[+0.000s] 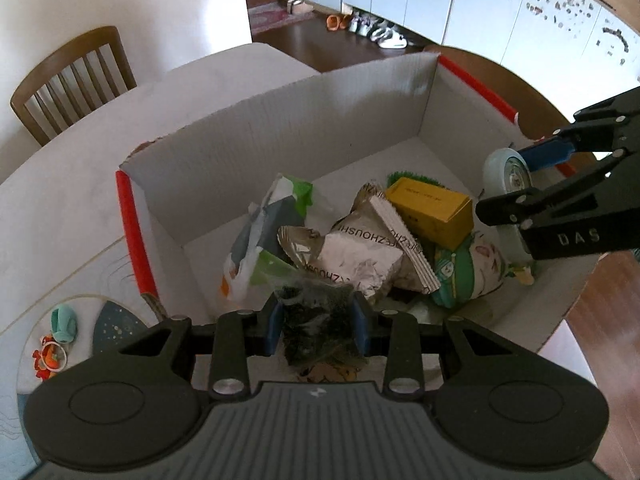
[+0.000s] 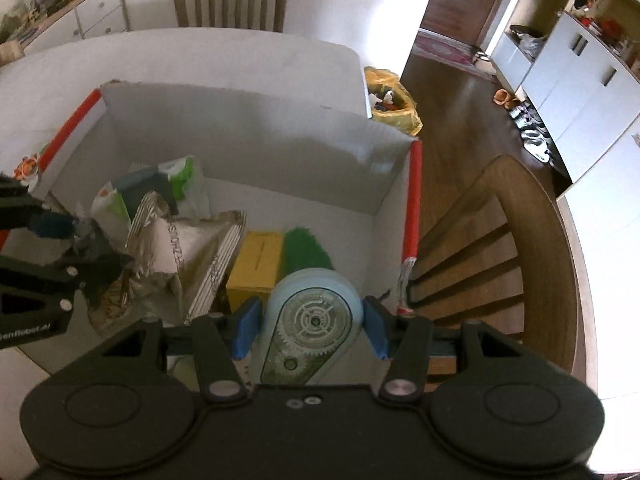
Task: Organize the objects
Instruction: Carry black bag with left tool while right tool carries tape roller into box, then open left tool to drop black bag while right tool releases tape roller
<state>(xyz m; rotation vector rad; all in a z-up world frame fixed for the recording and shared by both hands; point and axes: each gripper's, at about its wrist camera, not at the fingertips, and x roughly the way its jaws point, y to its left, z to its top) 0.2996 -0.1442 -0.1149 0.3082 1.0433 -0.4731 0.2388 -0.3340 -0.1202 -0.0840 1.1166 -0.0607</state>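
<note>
- Left hand-held gripper (image 1: 318,326) clamped tight on a clear bag of dark bits (image 1: 320,328), held over the near edge of the open cardboard box (image 1: 280,120).
- Right hand-held gripper (image 2: 312,326) about half open, pads pressing a light-blue correction-tape dispenser (image 2: 310,320), above the box's right side.
- Box on the table (image 1: 60,192) holds a silver foil bag (image 1: 360,260), yellow carton (image 1: 432,208), green-white packet (image 1: 264,232).

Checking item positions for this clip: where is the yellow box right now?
The yellow box lies inside the cardboard box, between the silver snack bag and a green fuzzy item, just ahead of the right gripper.
</note>
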